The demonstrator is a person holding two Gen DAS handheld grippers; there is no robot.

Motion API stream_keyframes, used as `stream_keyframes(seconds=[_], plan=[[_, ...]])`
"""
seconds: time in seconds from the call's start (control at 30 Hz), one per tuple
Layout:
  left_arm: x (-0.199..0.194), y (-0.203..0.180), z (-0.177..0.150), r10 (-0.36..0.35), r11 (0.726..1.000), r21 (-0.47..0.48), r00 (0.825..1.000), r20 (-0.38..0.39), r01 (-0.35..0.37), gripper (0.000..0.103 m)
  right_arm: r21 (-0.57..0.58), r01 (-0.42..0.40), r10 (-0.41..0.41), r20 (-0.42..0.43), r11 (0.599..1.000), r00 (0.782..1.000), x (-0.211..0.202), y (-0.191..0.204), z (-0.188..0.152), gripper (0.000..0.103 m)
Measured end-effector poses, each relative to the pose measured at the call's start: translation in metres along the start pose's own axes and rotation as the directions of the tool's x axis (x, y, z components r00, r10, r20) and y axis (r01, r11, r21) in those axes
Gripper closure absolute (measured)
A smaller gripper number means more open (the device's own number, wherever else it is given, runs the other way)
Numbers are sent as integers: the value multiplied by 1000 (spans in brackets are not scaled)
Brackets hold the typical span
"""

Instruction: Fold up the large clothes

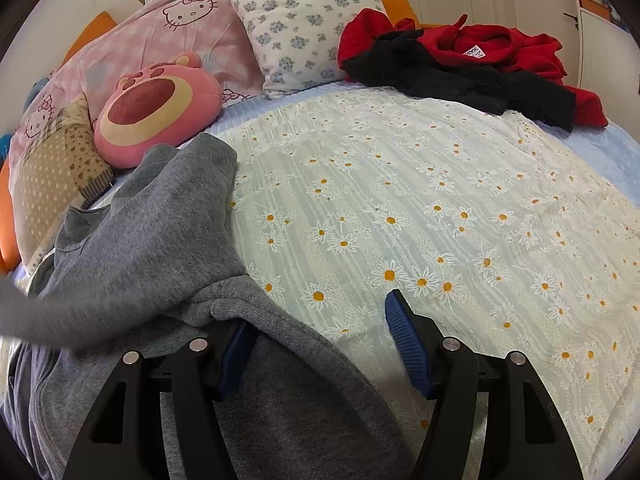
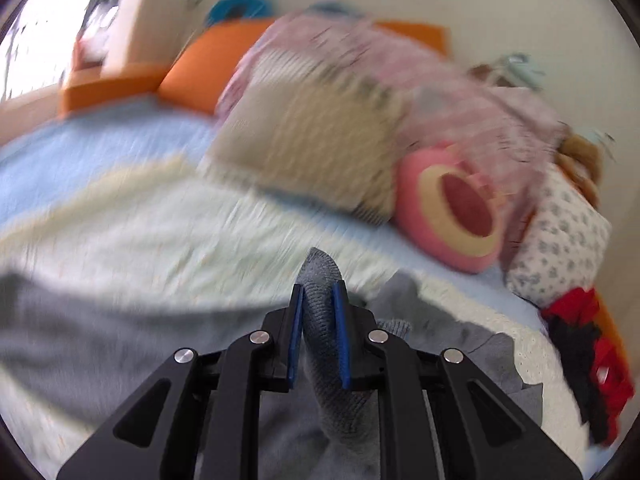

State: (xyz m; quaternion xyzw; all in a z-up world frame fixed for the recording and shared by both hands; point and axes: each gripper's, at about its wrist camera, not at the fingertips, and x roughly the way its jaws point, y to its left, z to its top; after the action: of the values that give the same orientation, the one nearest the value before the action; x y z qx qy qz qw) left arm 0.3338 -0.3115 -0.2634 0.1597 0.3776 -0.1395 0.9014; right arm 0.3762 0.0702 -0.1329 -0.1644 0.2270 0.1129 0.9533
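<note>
1. Between the pads of the right tongs [image 2: 319,334] a fold of the grey sweater [image 2: 332,396] is pinched; the ribbed knit stands up above the fingertips.
2. The left tongs [image 1: 320,346] stand spread. Grey cloth lies across the left pad and between the jaws, but the pads do not press on it.
3. The sweater lies crumpled on the near left part of the bed, on the daisy bedspread [image 1: 420,208], one blurred part stretching off toward the left edge of the view.
4. Handling, as judged: soft, limp, medium-weight knit. It will sag and drape, not hold a line. Take hold at hems, cuffs or shoulder seams, where the cloth is thicker.
5. Open room: the bedspread to the right of the sweater is bare and flat, suited to spreading.
6. Limits: the pink round cushion [image 1: 156,110] and floral pillow [image 1: 304,24] behind; the red and black clothes [image 1: 472,68] at the far right.
</note>
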Motion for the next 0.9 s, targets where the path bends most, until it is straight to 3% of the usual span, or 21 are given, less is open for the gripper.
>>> stream_keyframes(seconds=[0.1,0.23,0.3,0.37,0.43,0.5,0.57,0.63,0.67,0.8,0.9], plan=[[0,3,0,-18,1000,-12,1000,2,18,37,3,54,-54,81,999,995,-4,10,3,87],[1,5,-1,-36,999,-26,999,3,36,36,-89,-40,33,-77,995,997,26,47,-17,88],[2,5,-1,-39,999,-27,999,1,39,36,-24,-147,138,-220,989,966,42,56,-32,87],[3,5,-1,-41,999,-29,999,-1,41,36,34,-234,233,-300,972,925,48,65,-42,84],[4,5,0,-41,999,-30,999,-4,41,35,50,-299,299,-323,953,898,40,75,-45,56],[5,6,0,-45,998,-36,999,-7,45,33,56,-352,352,-304,934,885,18,73,-35,50],[5,8,1,-55,998,-43,998,-13,54,30,62,-394,395,-282,917,874,-5,59,-18,50],[3,12,2,-107,993,-57,994,-13,106,20,57,-410,411,-242,910,879,-33,31,4,46],[-1,20,4,-174,982,-80,985,-20,172,14,44,-405,405,-214,913,889,-48,10,16,42],[-32,62,10,-284,948,-169,957,-54,271,11,40,-289,291,-55,956,955,-100,-99,59,21],[-61,111,0,-279,942,-208,959,-45,264,7,59,-251,255,-92,966,962,-102,-170,68,21]])
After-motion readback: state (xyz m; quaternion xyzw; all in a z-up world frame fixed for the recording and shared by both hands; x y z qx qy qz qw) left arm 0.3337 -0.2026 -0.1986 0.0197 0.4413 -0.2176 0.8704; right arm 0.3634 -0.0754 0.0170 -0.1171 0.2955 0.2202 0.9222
